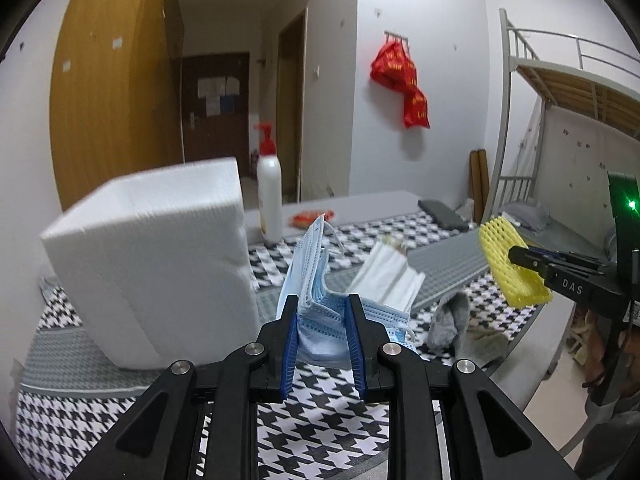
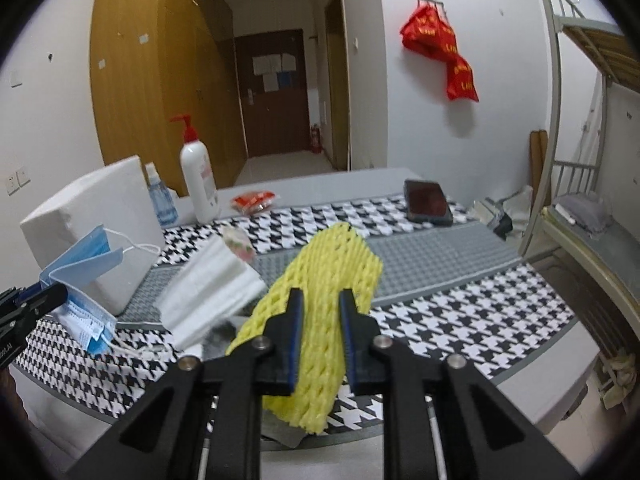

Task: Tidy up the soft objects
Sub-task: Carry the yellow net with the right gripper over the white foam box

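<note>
My left gripper [image 1: 322, 300] is shut on a stack of blue face masks [image 1: 310, 276], held above the houndstooth cloth; the same masks [image 2: 86, 280] show at the left of the right wrist view. My right gripper [image 2: 320, 296] is shut on a yellow foam net sleeve [image 2: 324, 276], lifted off the table; the sleeve [image 1: 514, 264] hangs at the right in the left wrist view. A folded white foam sheet [image 2: 212, 288] lies between them, and a grey sock [image 1: 450, 320] rests on the cloth.
A big white foam block [image 1: 156, 264] stands at the left. Behind it are a white pump bottle [image 2: 198, 176] with a red top and a small blue bottle [image 2: 160, 196]. A red packet [image 2: 254, 201] and a dark phone [image 2: 428, 202] lie farther back. A bunk bed [image 2: 580, 184] flanks the right.
</note>
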Demonstrator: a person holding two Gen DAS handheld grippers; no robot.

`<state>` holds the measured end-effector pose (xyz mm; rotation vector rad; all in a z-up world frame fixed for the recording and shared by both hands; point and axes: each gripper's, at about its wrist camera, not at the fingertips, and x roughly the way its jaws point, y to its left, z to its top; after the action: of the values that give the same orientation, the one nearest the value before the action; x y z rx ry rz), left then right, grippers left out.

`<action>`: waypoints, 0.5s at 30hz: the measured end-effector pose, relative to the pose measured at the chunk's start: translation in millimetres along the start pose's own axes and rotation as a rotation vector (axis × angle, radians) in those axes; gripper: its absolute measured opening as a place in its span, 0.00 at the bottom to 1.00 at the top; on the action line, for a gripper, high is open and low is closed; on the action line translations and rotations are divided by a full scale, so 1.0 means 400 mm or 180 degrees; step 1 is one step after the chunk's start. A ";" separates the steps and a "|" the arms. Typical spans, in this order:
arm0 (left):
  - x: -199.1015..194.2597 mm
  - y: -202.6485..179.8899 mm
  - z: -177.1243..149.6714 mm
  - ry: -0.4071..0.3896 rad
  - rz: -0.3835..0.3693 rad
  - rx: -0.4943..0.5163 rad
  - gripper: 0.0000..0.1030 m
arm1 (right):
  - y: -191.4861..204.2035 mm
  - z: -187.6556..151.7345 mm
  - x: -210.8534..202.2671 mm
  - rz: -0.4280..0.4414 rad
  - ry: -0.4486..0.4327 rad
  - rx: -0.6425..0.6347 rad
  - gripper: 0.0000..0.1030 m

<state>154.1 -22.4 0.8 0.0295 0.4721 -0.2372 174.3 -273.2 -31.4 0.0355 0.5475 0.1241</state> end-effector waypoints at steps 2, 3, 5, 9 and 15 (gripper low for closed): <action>-0.022 -0.002 0.010 -0.0090 0.0036 0.0030 0.24 | 0.012 0.008 -0.022 0.0041 -0.0077 -0.0034 0.20; -0.033 -0.001 0.013 -0.0131 0.0055 0.0043 0.24 | 0.017 0.012 -0.029 0.0061 -0.0105 -0.0045 0.20; -0.055 -0.003 0.021 -0.0206 0.0090 0.0059 0.24 | 0.029 0.019 -0.045 0.0103 -0.0164 -0.0076 0.20; -0.090 0.004 0.031 -0.0323 0.0187 0.0055 0.24 | 0.059 0.034 -0.079 0.0205 -0.0286 -0.0151 0.20; -0.135 0.026 0.044 -0.0445 0.0380 0.0009 0.24 | 0.100 0.053 -0.110 0.0354 -0.0434 -0.0272 0.20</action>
<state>117.6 -1.8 40.8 0.0437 0.3297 -0.1217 143.7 -239.1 12.2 -0.0089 0.4037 0.2515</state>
